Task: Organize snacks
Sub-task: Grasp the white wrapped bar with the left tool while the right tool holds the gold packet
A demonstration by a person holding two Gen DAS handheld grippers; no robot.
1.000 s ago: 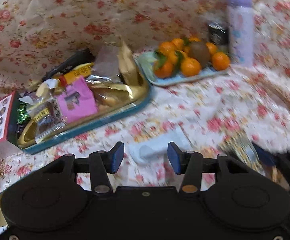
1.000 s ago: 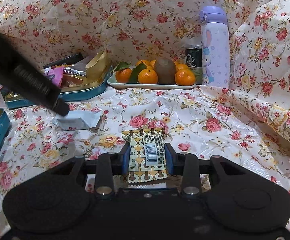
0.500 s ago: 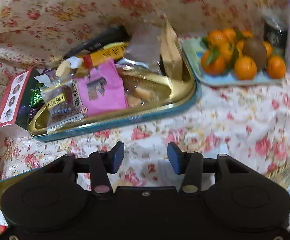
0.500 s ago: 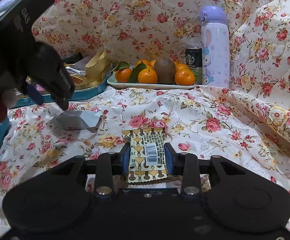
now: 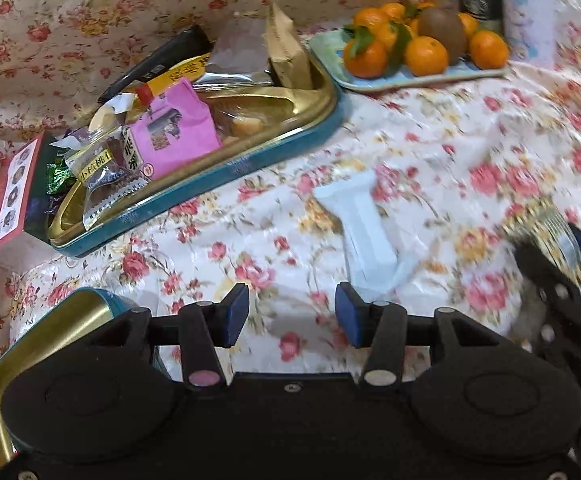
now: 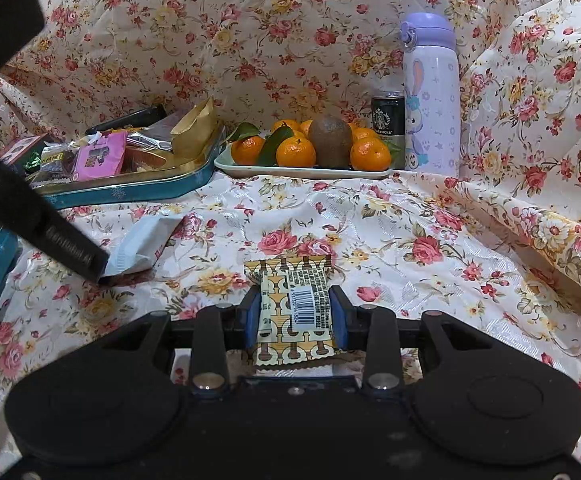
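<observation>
Crinkly patterned snack packet (image 6: 294, 312) between right tongs (image 6: 295, 316); glossy floral cloth (image 6: 410, 240) beneath

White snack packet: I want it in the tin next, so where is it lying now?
The white snack packet lies on the floral cloth, just ahead of the open left tool, right of the snack tin.

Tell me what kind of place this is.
Likely a home, a sofa or bed draped in floral cloth. A tin of snacks, a fruit tray and a purple bunny flask point to household use.
</observation>
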